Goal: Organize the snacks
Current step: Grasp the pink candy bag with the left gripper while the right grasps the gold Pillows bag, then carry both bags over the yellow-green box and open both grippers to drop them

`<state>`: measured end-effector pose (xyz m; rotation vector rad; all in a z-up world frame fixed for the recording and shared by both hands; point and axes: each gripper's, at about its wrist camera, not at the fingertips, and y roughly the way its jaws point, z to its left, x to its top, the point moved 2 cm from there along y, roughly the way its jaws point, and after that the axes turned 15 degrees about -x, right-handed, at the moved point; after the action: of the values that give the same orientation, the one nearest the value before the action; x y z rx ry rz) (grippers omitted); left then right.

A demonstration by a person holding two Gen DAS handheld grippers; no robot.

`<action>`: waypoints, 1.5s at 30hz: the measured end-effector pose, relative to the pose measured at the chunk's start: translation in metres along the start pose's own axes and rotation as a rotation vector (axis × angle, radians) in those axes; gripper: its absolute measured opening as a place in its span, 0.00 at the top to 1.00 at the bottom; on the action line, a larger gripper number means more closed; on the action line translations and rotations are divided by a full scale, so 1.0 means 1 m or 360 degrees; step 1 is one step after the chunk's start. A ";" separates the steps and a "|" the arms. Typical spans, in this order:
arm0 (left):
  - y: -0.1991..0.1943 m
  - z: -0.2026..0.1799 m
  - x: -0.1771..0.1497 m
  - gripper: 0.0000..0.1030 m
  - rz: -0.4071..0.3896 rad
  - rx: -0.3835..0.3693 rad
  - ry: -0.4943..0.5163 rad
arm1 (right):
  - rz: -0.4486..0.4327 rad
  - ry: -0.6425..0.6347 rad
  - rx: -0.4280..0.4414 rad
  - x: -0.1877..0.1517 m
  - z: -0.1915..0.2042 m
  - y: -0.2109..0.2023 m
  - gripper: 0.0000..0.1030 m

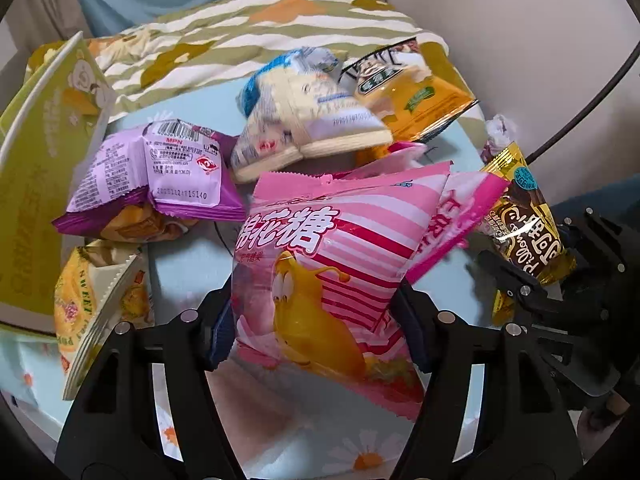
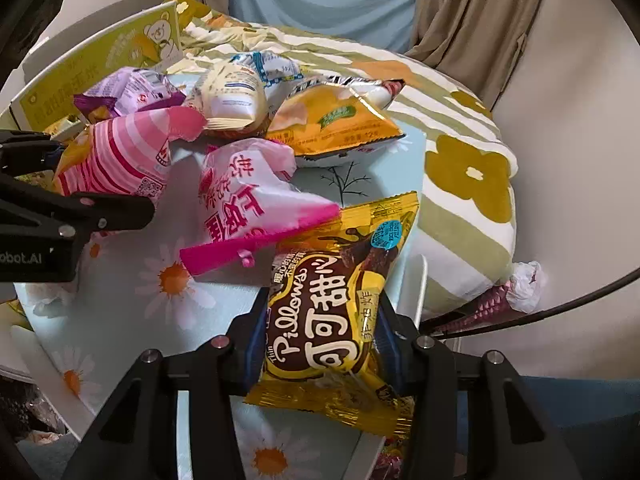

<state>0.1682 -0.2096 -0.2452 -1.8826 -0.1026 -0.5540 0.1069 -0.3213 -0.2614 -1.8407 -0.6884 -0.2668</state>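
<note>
My left gripper (image 1: 316, 328) is shut on a pink striped marshmallow bag (image 1: 332, 264), held above the table; the bag also shows in the right wrist view (image 2: 120, 156). My right gripper (image 2: 320, 344) is shut on a yellow-brown Pillows cocoa snack bag (image 2: 332, 308), also visible in the left wrist view (image 1: 524, 224). Between them lies a second pink bag (image 2: 244, 204). Behind lie a purple packet (image 1: 160, 172), a white-blue packet (image 1: 296, 116) and an orange packet (image 1: 420, 96).
A light blue table (image 2: 132, 320) with daisy print holds the snacks. A green-yellow box (image 1: 36, 152) stands at the left. A yellow sweet-potato packet (image 1: 96, 304) lies by it. A flowered blanket (image 2: 460, 168) lies behind. A cone wrapper (image 2: 516, 292) sits right.
</note>
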 end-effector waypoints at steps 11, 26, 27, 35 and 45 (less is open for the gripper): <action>-0.037 -0.021 0.003 0.36 -0.0087 -0.0035 0.0009 | -0.0003 0.0164 0.0016 0.000 -0.025 -0.039 0.57; -0.140 -0.002 0.024 0.36 -0.0415 0.0063 -0.0052 | -0.0299 0.0199 0.0162 0.068 -0.036 -0.113 0.57; -0.149 0.006 0.025 0.36 -0.0438 0.0076 -0.0068 | -0.0318 0.0197 0.0187 0.076 -0.032 -0.117 0.57; -0.205 0.094 0.030 0.36 -0.0544 0.0170 -0.0212 | -0.0394 0.0182 0.0407 0.141 0.026 -0.145 0.57; -0.236 0.232 0.036 0.36 -0.0500 0.0236 -0.0311 | -0.0347 0.0213 0.0627 0.228 0.141 -0.144 0.57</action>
<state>0.1977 0.0832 -0.0903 -1.7814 -0.5605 -0.5557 0.1874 -0.0835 -0.0890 -1.3632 -0.7871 -0.3658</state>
